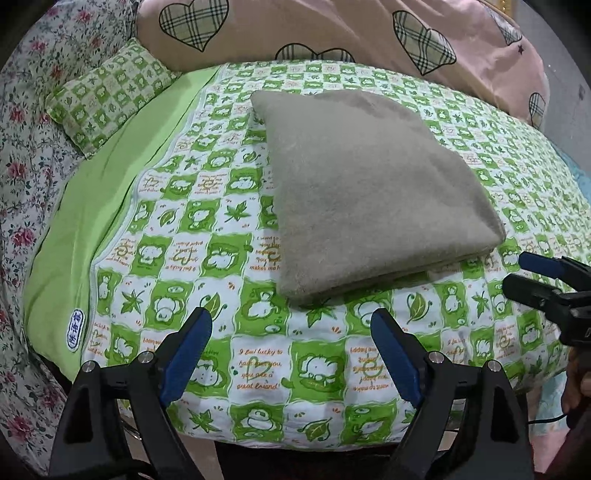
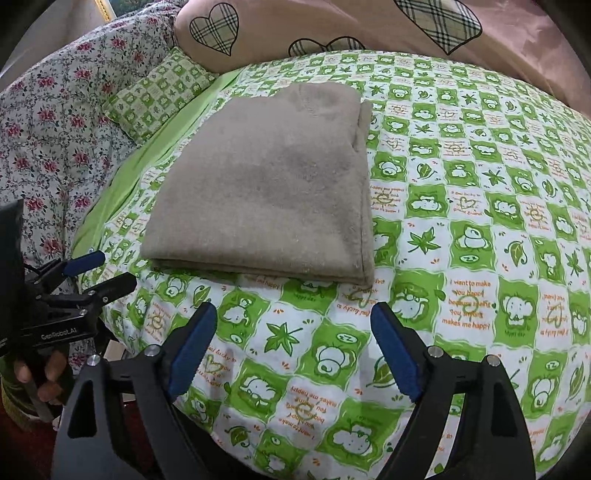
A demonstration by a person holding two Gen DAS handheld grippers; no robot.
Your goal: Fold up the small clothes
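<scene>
A grey-beige garment (image 1: 373,192) lies folded into a flat rectangle on the green-and-white patterned bed cover (image 1: 258,362). It also shows in the right wrist view (image 2: 266,188). My left gripper (image 1: 291,325) is open and empty, held back from the garment's near edge. My right gripper (image 2: 293,317) is open and empty, also short of the garment's near edge. The right gripper shows at the right edge of the left wrist view (image 1: 532,273). The left gripper shows at the left of the right wrist view (image 2: 99,269).
A small green patterned pillow (image 1: 110,107) lies at the back left. A pink quilt with plaid hearts (image 1: 332,33) is piled along the back. A floral quilt (image 1: 22,155) runs down the left side. The bed's near edge is just below the grippers.
</scene>
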